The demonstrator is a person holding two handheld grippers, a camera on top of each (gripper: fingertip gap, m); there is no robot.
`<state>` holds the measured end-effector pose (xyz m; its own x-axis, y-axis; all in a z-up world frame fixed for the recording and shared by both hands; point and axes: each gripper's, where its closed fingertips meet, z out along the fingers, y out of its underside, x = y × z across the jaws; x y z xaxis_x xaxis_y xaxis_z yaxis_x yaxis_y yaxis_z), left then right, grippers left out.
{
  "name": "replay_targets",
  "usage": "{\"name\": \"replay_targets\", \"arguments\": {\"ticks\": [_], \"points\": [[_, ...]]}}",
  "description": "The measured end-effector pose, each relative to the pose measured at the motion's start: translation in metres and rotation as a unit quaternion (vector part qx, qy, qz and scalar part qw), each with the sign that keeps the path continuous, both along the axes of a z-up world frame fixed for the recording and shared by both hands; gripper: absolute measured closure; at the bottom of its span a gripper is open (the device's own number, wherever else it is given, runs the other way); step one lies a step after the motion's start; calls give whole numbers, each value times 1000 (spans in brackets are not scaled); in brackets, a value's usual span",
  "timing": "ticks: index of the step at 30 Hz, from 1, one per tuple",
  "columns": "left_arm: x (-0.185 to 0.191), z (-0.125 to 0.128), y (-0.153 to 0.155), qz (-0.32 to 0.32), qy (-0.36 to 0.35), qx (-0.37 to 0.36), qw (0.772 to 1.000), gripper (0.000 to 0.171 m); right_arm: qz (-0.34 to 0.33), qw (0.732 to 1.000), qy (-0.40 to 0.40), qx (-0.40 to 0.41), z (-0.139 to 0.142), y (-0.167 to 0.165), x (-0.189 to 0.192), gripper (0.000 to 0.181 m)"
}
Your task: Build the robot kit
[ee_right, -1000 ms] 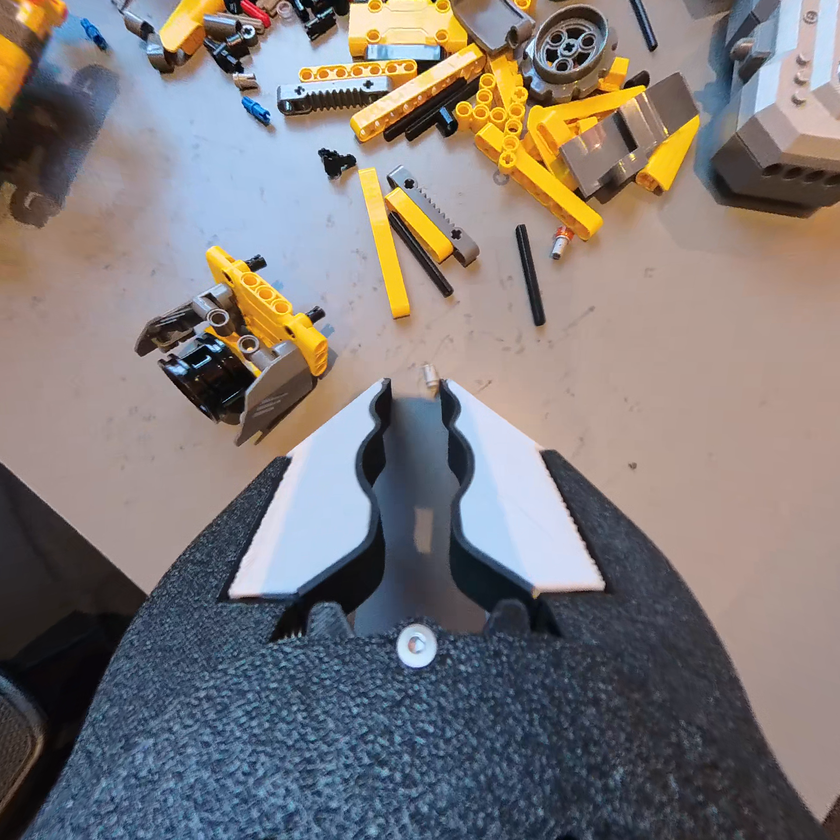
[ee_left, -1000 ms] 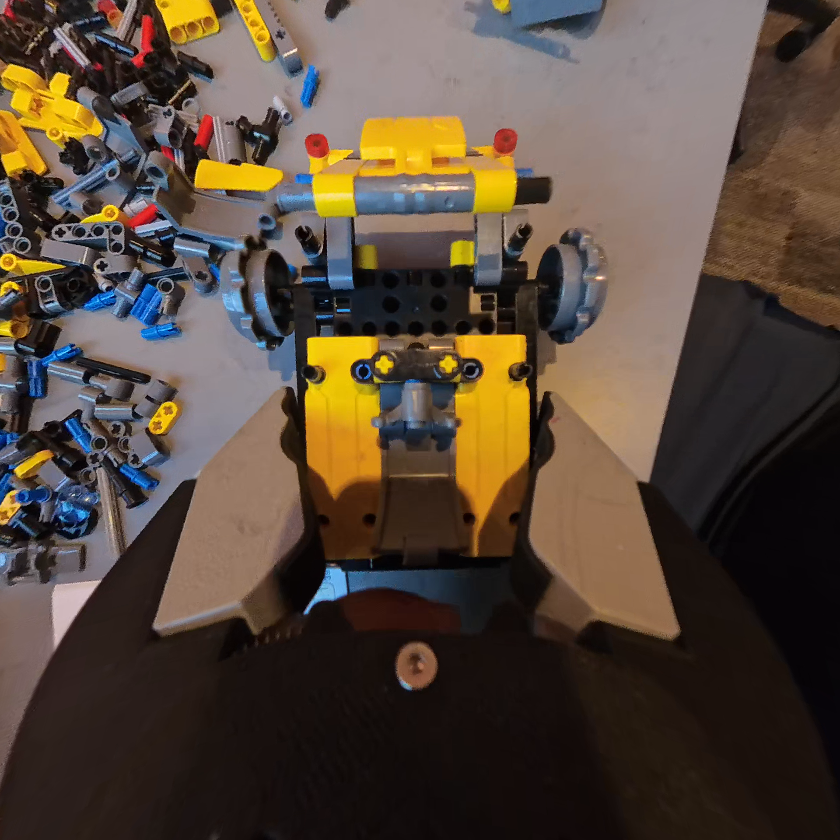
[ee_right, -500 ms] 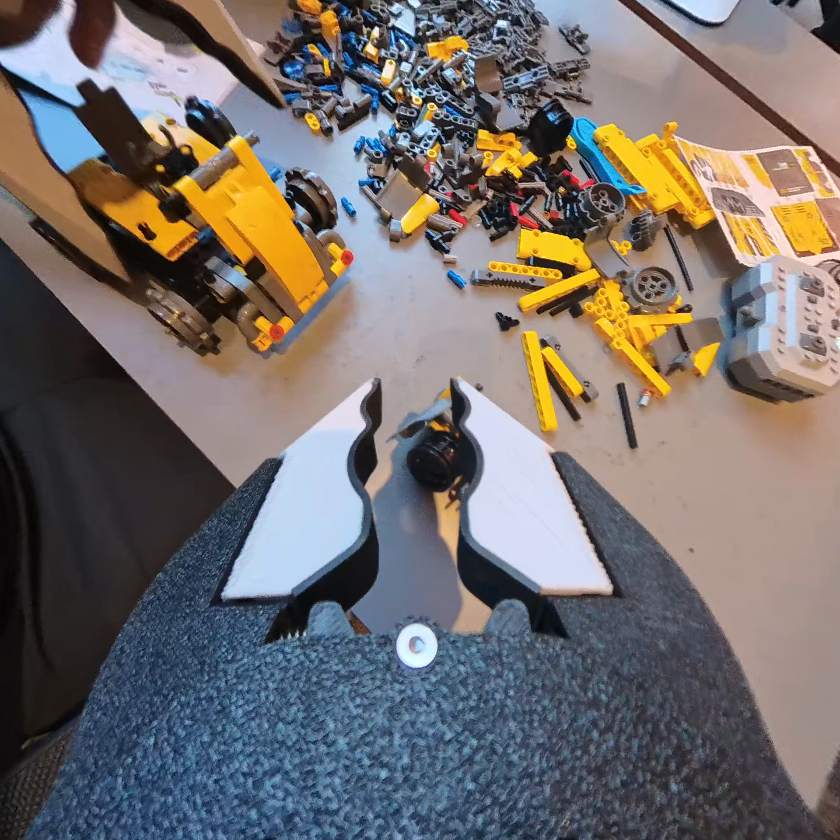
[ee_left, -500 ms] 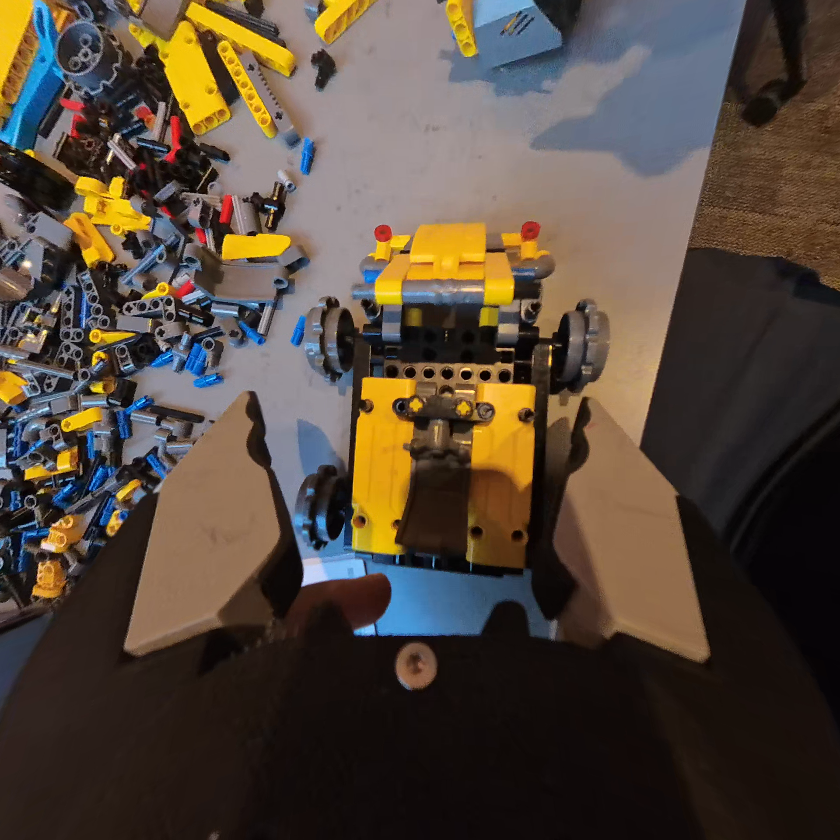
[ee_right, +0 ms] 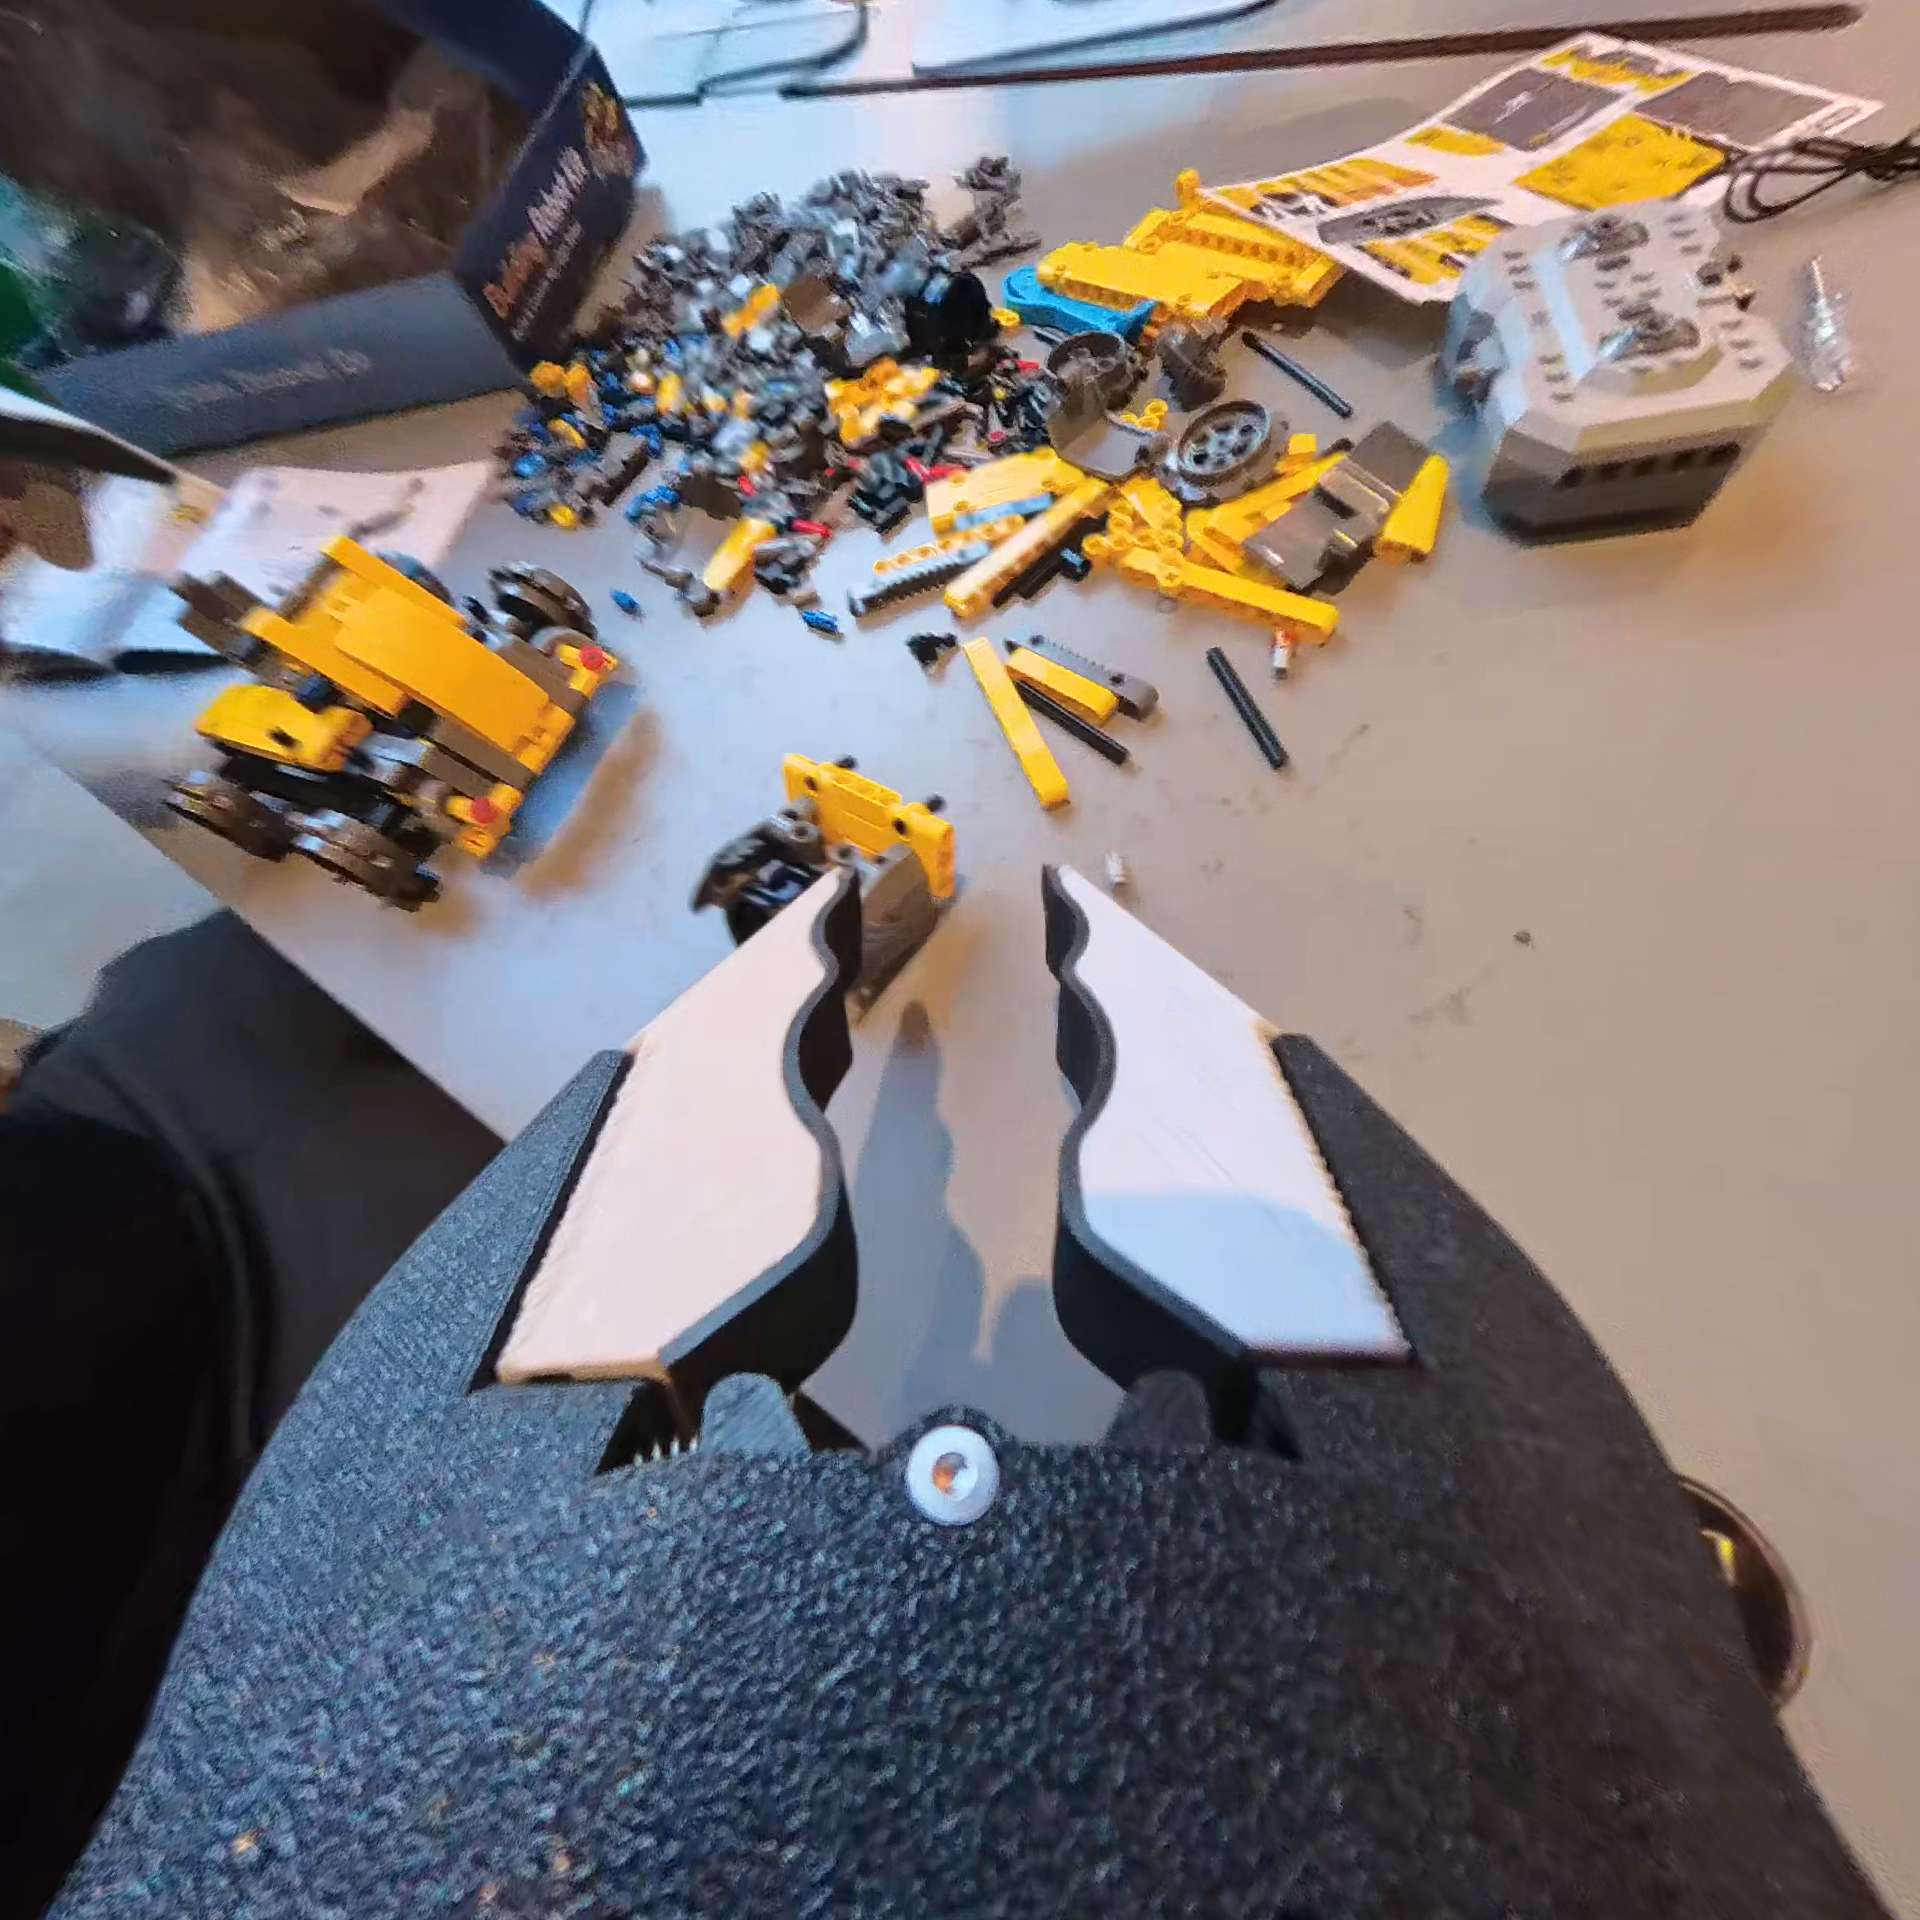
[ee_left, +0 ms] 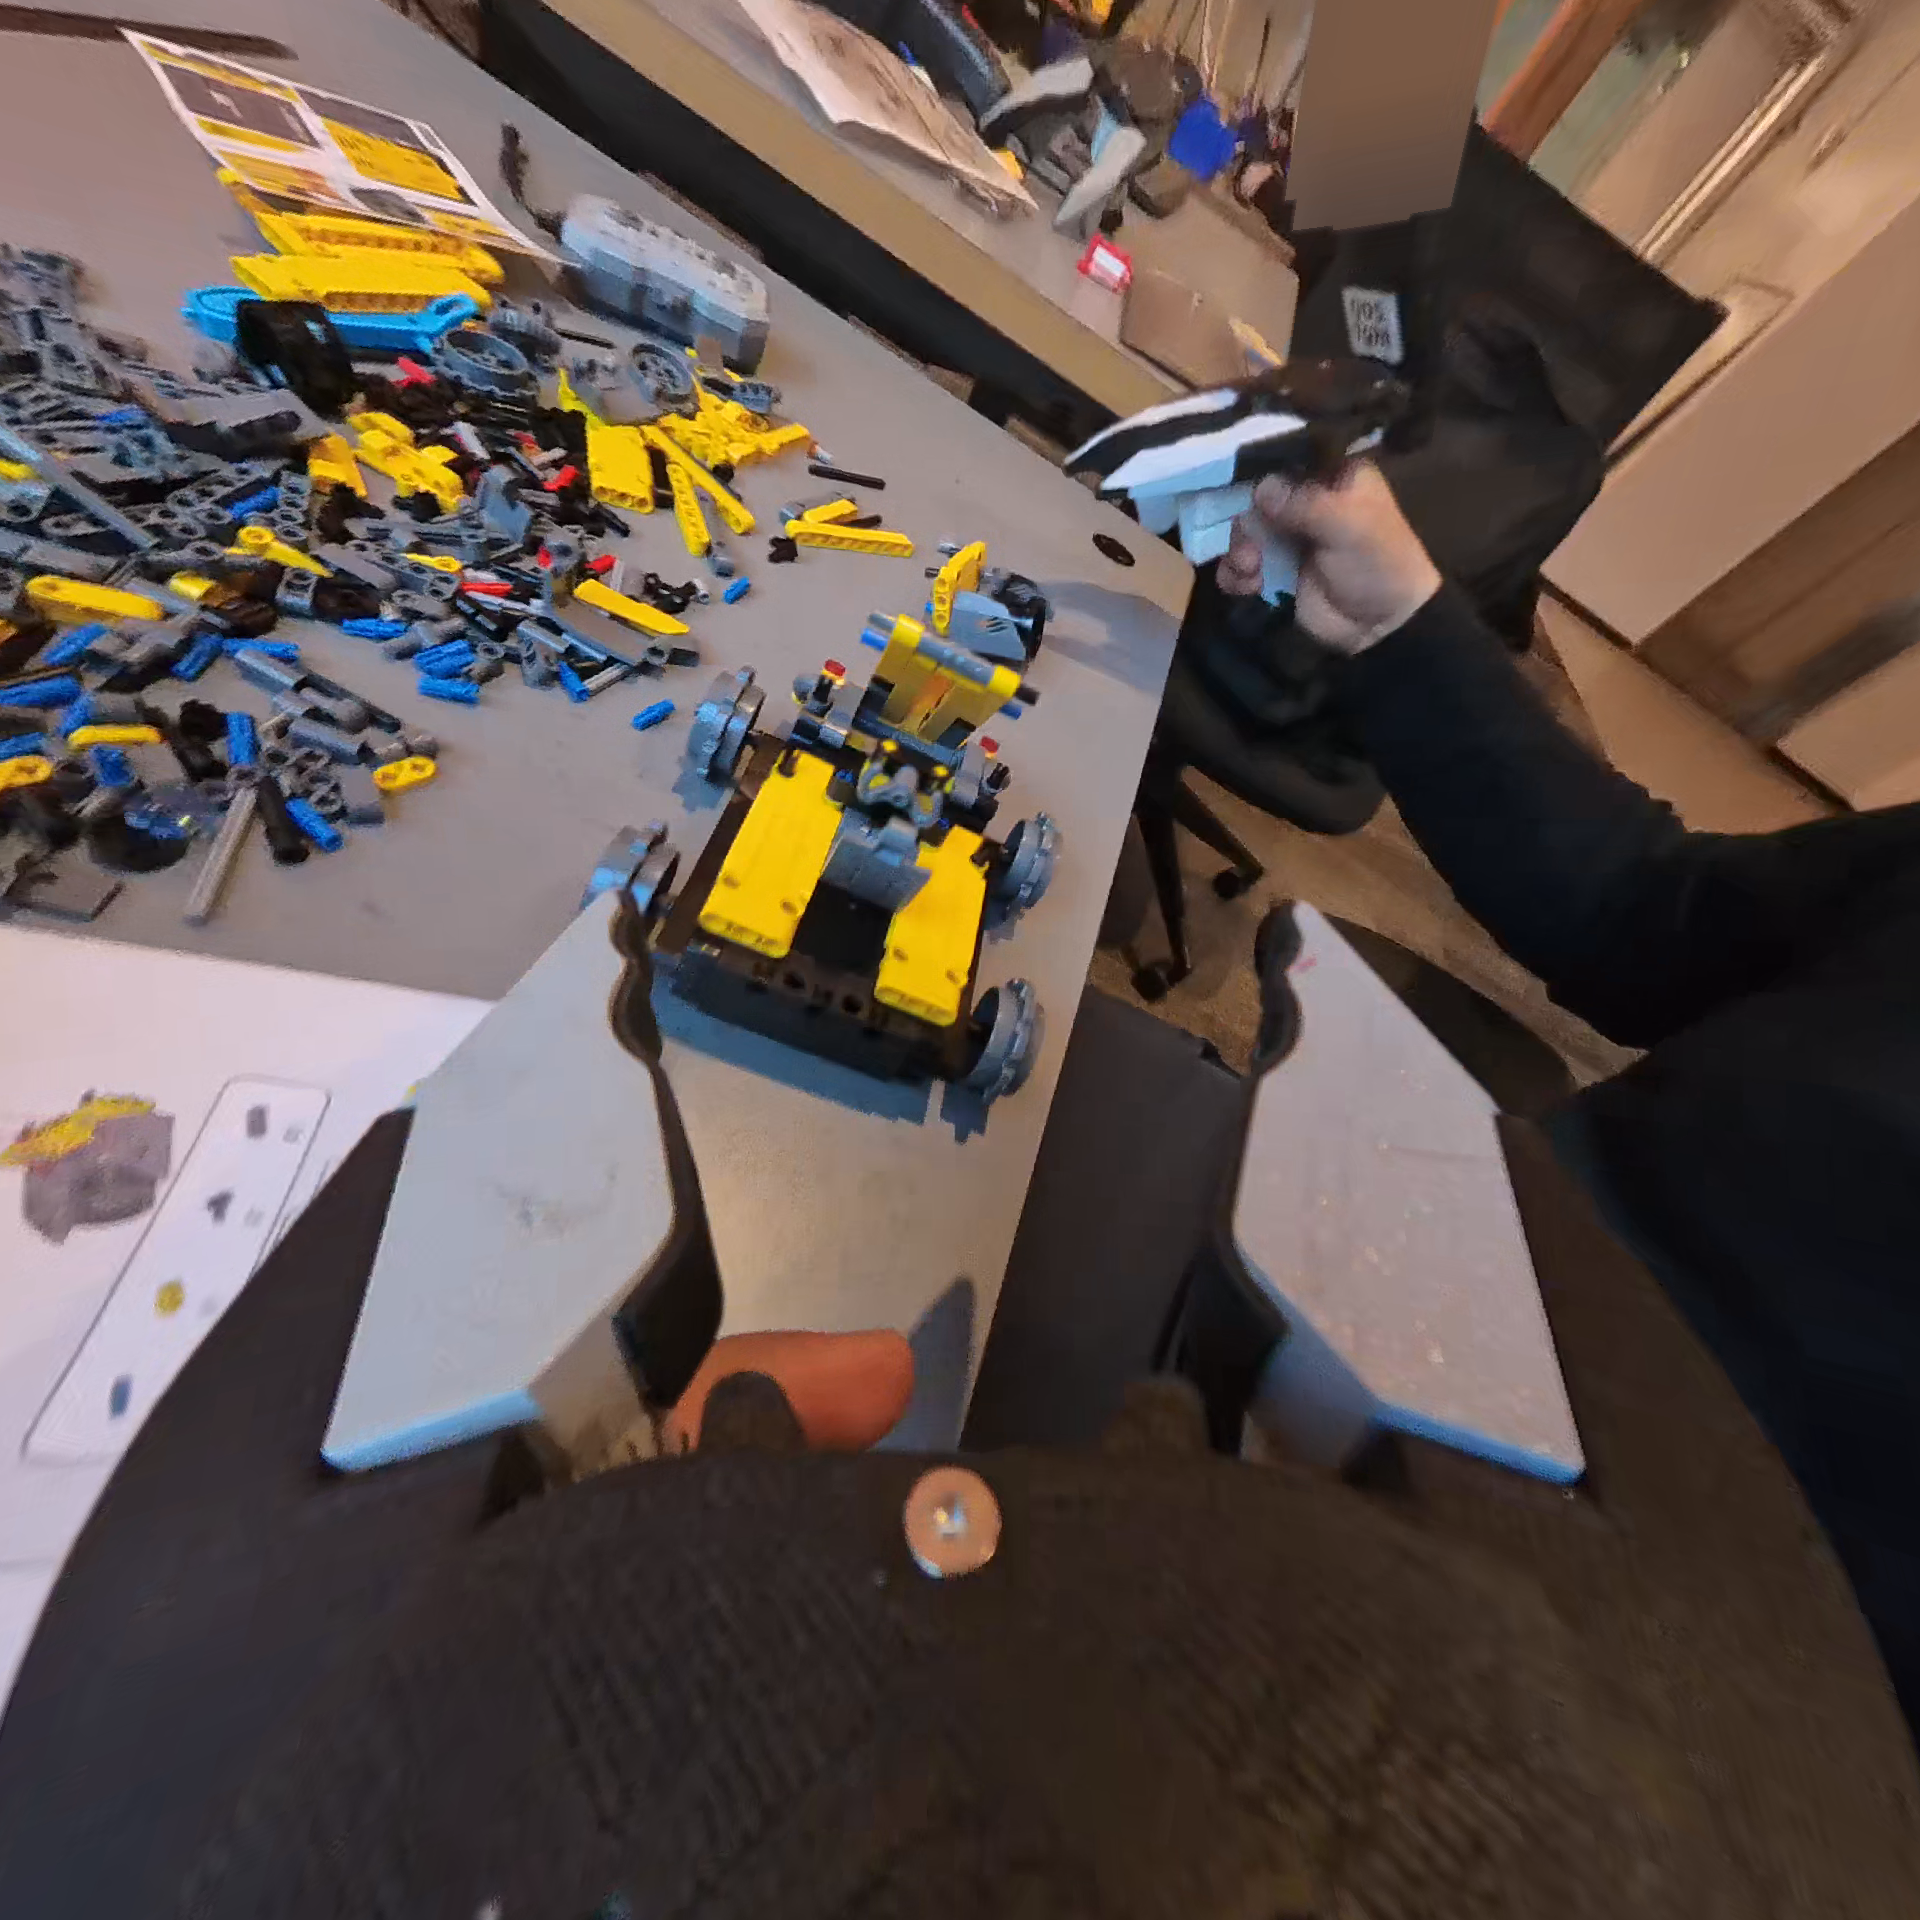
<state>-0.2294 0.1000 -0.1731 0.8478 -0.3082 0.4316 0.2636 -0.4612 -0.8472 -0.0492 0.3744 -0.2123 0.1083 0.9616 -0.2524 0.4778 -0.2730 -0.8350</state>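
Note:
A yellow and black brick vehicle (ee_left: 831,883) with grey wheel hubs stands on the grey table (ee_left: 499,831), close to its right edge. My left gripper (ee_left: 951,925) is open wide and empty, drawn back behind the vehicle and not touching it. A small yellow, black and grey sub-assembly (ee_right: 852,831) lies just beyond my right gripper (ee_right: 951,883), which is open and empty; its left fingertip overlaps the piece in the picture. The vehicle (ee_right: 395,707) is to the left there. In the left wrist view a hand holds the right gripper (ee_left: 1205,457) out past the table edge.
A wide pile of loose yellow, grey, black and blue parts (ee_right: 831,343) covers the far table. A grey block unit (ee_right: 1621,364), a printed sheet (ee_right: 1507,177) and a dark blue box (ee_right: 551,239) lie behind. A white booklet (ee_left: 156,1143) lies near left. Chairs stand beyond the edge. One gripper's finger ends stand about 35 centimetres off the other's. The right tips stand about 20 centimetres off the grey block unit (ee_right: 1621,364).
My left gripper was shut on the vehicle, opened and drew back, leaving it on the table. My right gripper rose and drew back from the table, and its jaws opened a little wider.

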Motion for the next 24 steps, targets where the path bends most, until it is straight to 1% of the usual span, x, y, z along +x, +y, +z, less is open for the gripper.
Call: {"name": "replay_targets", "arguments": {"ticks": [2,4,5,8,11,15,16,19,20,21,23,24], "points": [[-4,-7,-9,14,5,2,1000,58,-5,999,-29,36,-17,12,1,146],[-4,-18,-17,21,10,-7,1000,60,-1,994,-84,69,-37,23,0,147],[-3,-23,-21,21,10,-13,1000,60,2,991,-103,82,-43,26,-3,147],[1,-33,-29,19,2,-18,1000,66,17,987,-125,99,-53,32,-17,151],[-1,-39,-35,26,5,-20,999,67,29,988,-129,84,-56,34,-26,156],[-3,-47,-40,20,12,-25,999,69,38,986,-143,73,-63,36,-29,155],[-2,-47,-40,18,13,-24,999,69,38,986,-143,80,-62,37,-29,155],[-4,-51,-39,17,18,-21,999,72,47,988,-118,90,-45,35,-39,156],[-5,-52,-39,16,17,-22,999,72,55,988,-116,91,-41,34,-45,151],[-4,-53,-39,13,13,-23,1000,73,60,986,-123,95,-41,35,-50,141],[-5,-53,-39,9,6,-23,1000,73,59,977,-166,117,-48,43,-61,110],[-5,-53,-39,9,3,-24,1000,73,65,972,-187,128,-53,45,-66,102]]}}
